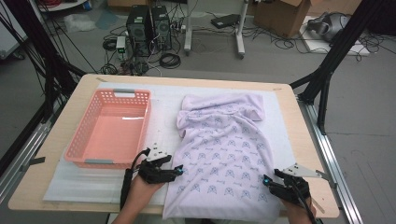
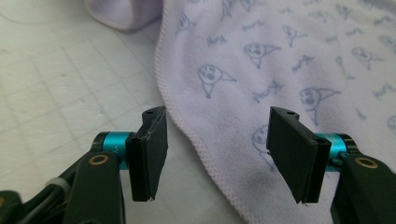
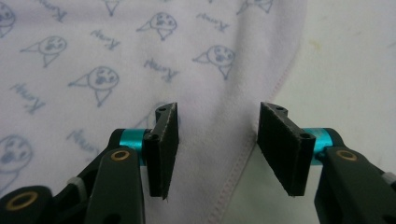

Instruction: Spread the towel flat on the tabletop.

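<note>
**Both grippers poised at the near hem of the garment, ready to pinch**

A pale lilac garment [image 1: 224,149] with a small blue print lies spread flat on the white mat [image 1: 93,186] that covers the table [image 1: 299,140]; its far end, rumpled and partly turned over, reaches toward the table's far edge, while its near end hangs slightly past the near edge; a pink basket [image 1: 140,100], with nothing in it, stands to its left, near the table's left edge and apart from the cloth.

The left gripper [image 1: 176,171] sits at the garment's left side near the near edge; in the left gripper view its jaws stand wide apart with the stitched hem [image 2: 187,130] running between them, one jaw over the bare mat and the other over the cloth; nothing is held. The right gripper [image 1: 270,181] mirrors this near the near right corner of the table; in the right gripper view its jaws are likewise wide, straddling the right hem [image 3: 243,163], and grip nothing.

The step in hand appears to be the approach to a two-handed grasp of the near edge, probably to begin a fold; whether the jaws touch the cloth yet I cannot tell. The next move calls for lowering each gripper so one jaw slides beneath the hem, then closing both together; catching only the top layer, or closing unevenly, would likely skew the fold.
</note>
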